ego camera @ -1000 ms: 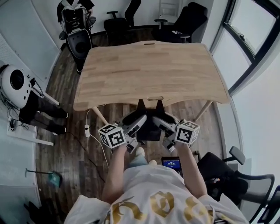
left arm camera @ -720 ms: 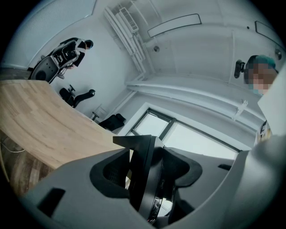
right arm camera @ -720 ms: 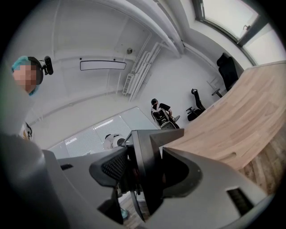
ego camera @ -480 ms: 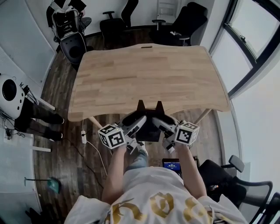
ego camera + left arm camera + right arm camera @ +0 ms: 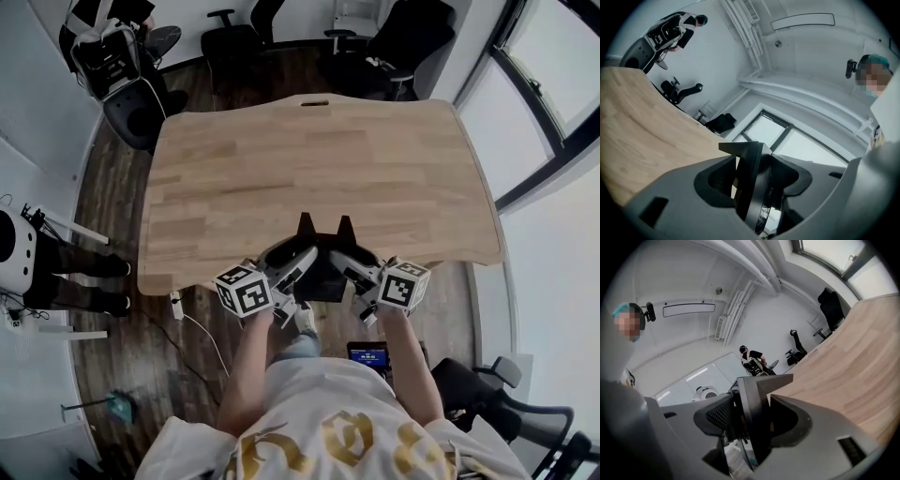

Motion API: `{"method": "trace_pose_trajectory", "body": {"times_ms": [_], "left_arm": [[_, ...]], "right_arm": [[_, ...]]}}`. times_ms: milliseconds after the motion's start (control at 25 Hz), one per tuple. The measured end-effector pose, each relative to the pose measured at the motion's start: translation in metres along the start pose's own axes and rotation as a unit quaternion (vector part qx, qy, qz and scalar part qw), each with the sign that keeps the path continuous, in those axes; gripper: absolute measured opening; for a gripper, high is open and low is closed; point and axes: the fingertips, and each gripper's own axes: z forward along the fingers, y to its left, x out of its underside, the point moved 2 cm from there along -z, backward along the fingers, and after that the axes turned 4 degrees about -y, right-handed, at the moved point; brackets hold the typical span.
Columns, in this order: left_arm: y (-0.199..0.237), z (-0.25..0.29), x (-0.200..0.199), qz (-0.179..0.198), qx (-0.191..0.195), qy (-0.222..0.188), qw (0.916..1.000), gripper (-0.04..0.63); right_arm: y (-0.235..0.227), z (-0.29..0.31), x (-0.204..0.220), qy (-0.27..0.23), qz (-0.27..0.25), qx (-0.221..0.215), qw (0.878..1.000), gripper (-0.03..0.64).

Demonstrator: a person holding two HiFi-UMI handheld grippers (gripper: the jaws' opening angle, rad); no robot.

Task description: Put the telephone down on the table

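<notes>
Telephone [image 5: 323, 242] clamped between left tongs [image 5: 302, 259], right tongs [image 5: 345, 262], over table [image 5: 319, 159] edge

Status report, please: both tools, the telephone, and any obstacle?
Left tool, right tool: both shut on telephone. Telephone at table near edge, not yet down. Nothing on table in the way.

Office workroom, seen from above: a broad light wooden desk [image 5: 319, 178] with rounded corners stands on a dark plank floor [image 5: 117, 178]. Black swivel chairs [image 5: 232, 42] line the top of the frame. Tall dark-framed windows [image 5: 548, 84] run down the right side, and another black office chair [image 5: 487, 394] sits at lower right. A white power strip [image 5: 175, 302] with its cable lies on the floor at left, near a white rounded machine [image 5: 14, 248] at the left edge.
</notes>
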Motion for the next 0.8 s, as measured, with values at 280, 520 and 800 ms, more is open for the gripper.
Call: {"method": "trace_pose_trajectory", "body": {"times_ms": [280,520,800], "left_arm": [[0.066,0.051,-0.042,-0.011,0.004,0.013,0.9998,0.212],[0.113,0.081,-0.079,-0.014,0.017,0.032,0.9992,0.212],[0.127,0.086,-0.083,-0.015,0.029,0.031,0.999,0.212]], "right_arm": [[-0.054,0.061,-0.041,0.001,0.013,0.014,1.0,0.23],[-0.083,0.11,-0.068,-0.006,0.021,0.026,0.999,0.23],[-0.092,0.121,-0.07,-0.003,0.018,0.033,0.999,0.23]]}}
